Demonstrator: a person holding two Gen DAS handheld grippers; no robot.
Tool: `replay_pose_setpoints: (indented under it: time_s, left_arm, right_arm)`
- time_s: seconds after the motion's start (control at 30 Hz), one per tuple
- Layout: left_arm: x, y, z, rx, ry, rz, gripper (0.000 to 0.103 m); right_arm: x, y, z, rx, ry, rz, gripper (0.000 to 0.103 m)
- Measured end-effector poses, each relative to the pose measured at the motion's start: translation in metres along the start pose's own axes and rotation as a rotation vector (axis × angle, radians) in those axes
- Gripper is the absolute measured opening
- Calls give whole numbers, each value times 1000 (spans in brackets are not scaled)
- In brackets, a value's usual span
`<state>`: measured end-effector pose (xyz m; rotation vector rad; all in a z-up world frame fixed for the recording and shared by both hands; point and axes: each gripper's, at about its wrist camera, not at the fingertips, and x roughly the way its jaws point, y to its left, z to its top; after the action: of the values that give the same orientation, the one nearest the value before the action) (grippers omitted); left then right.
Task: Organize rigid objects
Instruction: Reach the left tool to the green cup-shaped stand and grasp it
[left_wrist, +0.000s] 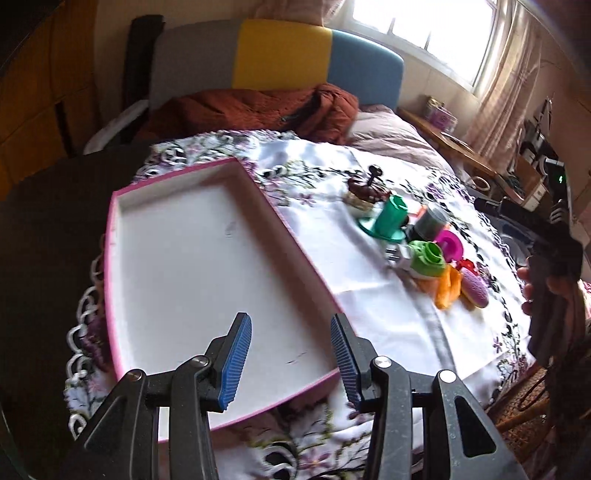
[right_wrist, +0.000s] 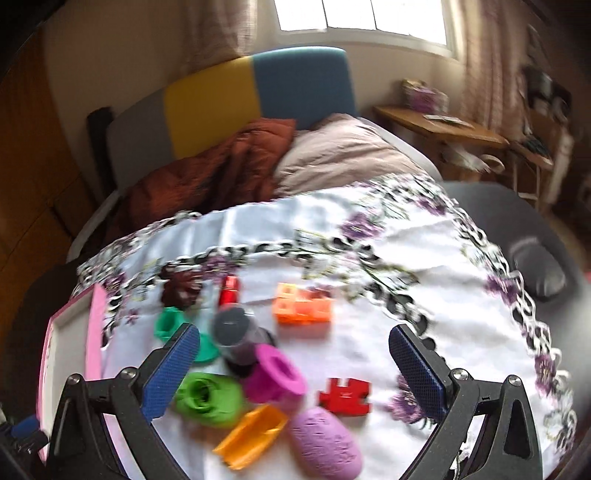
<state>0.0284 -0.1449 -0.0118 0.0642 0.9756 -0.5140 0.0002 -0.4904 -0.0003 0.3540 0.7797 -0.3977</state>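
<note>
Both grippers spread, holding nothing
Left gripper over shallow pink-rimmed white cardboard tray, long axis running away; only right gripper view shows orange plastic block

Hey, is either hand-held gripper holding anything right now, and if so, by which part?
Nothing is held. The left hand-held gripper is open above the pink-rimmed tray; the right hand-held gripper is open over the toys.

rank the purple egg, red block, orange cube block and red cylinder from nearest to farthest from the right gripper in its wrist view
From the right gripper:
1. Red block, just right of centre.
2. Purple egg, low, centre.
3. Orange cube block, ahead.
4. Red cylinder, farthest, ahead and left.
</note>
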Motion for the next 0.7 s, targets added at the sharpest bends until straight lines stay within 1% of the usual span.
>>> replay_pose_setpoints:
  time_s: [0.07, 0.13, 0.2, 0.27, 0.4, 0.57, 0.63, 0.7]
  left_arm:
    - [10, -10, 6, 11, 36, -22, 45]
    - [20, -15, 12, 6, 62, -42, 45]
    - [31, -21, 19, -13, 93, -75, 45]
    - [41, -29, 26, -15, 115, -105, 45]
    - [61, -48, 41, 9, 157, -135, 45]
    - [78, -73, 61, 84, 124, -180, 45]
    - [86, -83, 69, 119, 114, -186, 45]
    - [96, -91, 76, 136, 130, -211, 45]
  right_arm:
    - [10, -18, -1, 82, 51, -1, 103]
    - [9, -27, 2, 141, 39, 31, 103]
    - [8, -30, 2, 150, 40, 19, 103]
    - [7, -31, 2, 165, 46, 25, 103]
    - [7, -30, 4, 151, 44, 4, 103]
    - [8, -29, 4, 139, 46, -7, 103]
    - [7, -30, 5, 138, 40, -10, 103]
    - [5, -30, 5, 134, 33, -12, 103]
